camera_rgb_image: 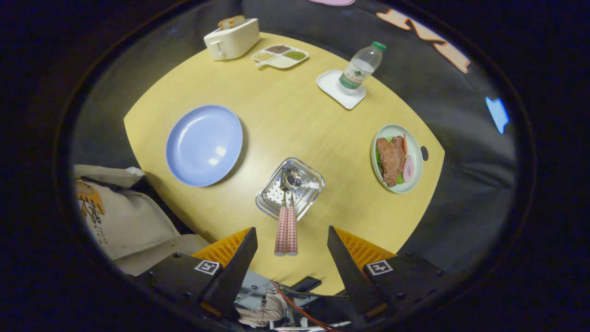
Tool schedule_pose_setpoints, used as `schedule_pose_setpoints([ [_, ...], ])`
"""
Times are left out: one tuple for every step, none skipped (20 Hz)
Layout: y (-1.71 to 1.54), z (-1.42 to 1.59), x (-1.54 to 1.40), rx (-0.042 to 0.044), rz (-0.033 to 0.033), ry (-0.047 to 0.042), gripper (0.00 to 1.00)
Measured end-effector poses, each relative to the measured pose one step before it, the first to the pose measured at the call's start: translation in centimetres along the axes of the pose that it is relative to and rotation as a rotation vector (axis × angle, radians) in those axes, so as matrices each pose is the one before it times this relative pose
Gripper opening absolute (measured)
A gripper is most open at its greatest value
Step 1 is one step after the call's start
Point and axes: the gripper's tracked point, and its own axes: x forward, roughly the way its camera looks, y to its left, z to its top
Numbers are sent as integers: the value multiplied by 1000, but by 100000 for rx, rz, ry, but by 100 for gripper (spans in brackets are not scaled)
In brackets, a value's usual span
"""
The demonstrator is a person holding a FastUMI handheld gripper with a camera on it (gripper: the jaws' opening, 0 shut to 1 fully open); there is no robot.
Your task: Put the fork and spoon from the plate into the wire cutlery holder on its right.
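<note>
Between the fingers: gripper (292,240) spread apart, gripping nothing.
Just ahead: fork (292,227) and spoon (281,228) upright in holder (289,188); heads hard to distinguish.
Beyond, left: plate (204,145) bare.

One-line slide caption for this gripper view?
Open gripper above the wire cutlery holder, fork and spoon standing inside; blue plate empty.

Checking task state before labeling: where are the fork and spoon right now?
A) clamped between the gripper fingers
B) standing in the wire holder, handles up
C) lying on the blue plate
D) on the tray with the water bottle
B: the fork and spoon stand in the wire cutlery holder, checkered handles rising between the open fingers of the gripper; the blue plate holds nothing.
</note>
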Motion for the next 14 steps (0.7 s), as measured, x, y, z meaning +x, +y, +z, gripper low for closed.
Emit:
schedule_pose_setpoints([
  [225, 107, -162, 3433, -114, -2394, 84],
  [99, 170, -191, 2918, -531, -2413, 91],
  [248, 118, -190, 2786, -186, -2206, 99],
  [407, 11, -116, 3238, 219, -2016, 99],
  [526, -7, -195, 3292, 395, -1974, 99],
  [530, -69, -146, 2826, 250, -1848, 99],
  [399, -127, -184, 2287, -236, -1954, 99],
  [438, -61, -276, 1857, -368, -2435, 99],
  [491, -18, -241, 2086, -324, -2411, 99],
  [678, 14, -235, 2615, 283, -2652, 99],
  [850, 81, -206, 2551, 601, -2821, 99],
  [788, -86, -156, 2459, 364, -2614, 99],
  [717, 16, -59, 2278, -120, -2661, 99],
  [663, 86, -87, 1838, -348, -2789, 99],
])
